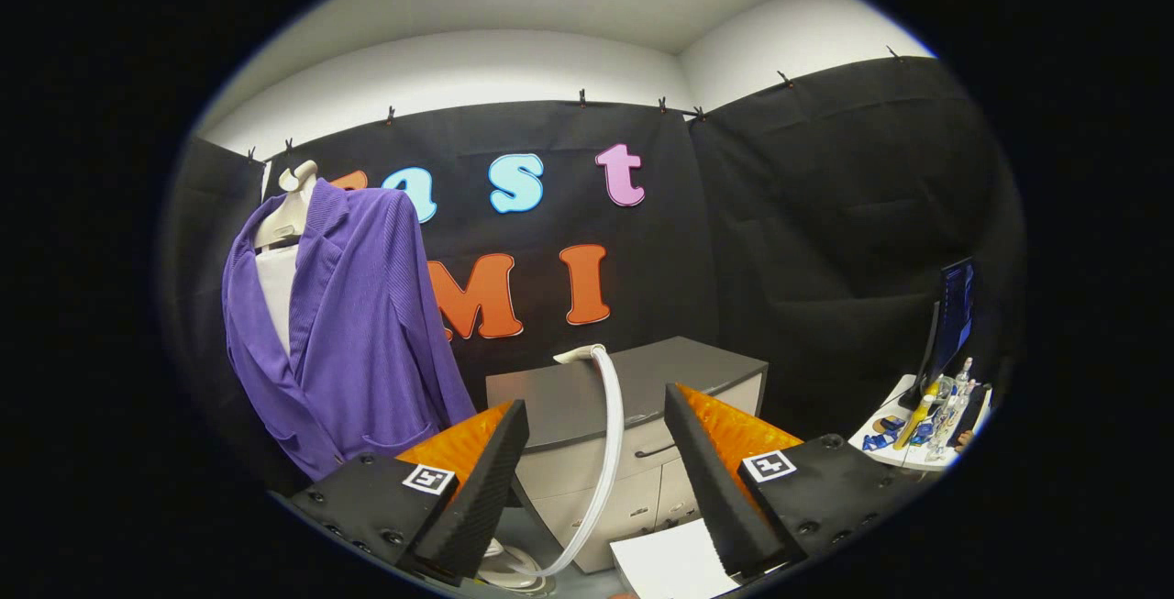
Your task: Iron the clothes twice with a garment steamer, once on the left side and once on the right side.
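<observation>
A purple jacket (353,324) hangs over a white top on a pale dress form (292,214), left of my fingers and beyond them. The white garment steamer (607,434) stands ahead between my fingers: its curved hose rises from a base low down, and its head rests against the top of a grey cabinet (633,397). My gripper (596,480) is open, the two fingers spread wide on either side of the hose without touching it. Nothing is held.
The grey cabinet with drawers stands just ahead against the black cloth wall. A white sheet (674,562) lies low by the right finger. At the far right a white table (908,452) carries a monitor (954,324), bottles and small items.
</observation>
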`<state>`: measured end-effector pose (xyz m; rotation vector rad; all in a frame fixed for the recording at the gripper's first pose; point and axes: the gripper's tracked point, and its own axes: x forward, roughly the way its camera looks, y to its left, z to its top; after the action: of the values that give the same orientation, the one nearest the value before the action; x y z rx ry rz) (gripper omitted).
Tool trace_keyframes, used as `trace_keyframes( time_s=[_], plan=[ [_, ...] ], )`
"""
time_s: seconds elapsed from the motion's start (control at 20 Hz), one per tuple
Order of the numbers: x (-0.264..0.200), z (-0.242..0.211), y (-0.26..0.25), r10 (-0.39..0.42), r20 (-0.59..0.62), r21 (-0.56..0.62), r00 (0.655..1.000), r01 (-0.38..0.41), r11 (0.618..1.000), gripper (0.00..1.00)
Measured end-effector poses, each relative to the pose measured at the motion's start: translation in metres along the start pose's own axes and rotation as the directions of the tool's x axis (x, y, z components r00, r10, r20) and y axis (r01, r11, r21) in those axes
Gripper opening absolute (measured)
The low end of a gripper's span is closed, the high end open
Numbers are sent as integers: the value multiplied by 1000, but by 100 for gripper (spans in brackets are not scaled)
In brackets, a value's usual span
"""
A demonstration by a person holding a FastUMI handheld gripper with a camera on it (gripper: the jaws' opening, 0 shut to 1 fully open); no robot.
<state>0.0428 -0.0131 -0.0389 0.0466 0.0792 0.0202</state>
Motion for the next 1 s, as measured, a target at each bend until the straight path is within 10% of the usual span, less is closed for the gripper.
trace_keyframes(
  time_s=[1.0],
  plan=[
    [313,-51,-13,26,-268,-72,963,-47,996,99]
  ],
)
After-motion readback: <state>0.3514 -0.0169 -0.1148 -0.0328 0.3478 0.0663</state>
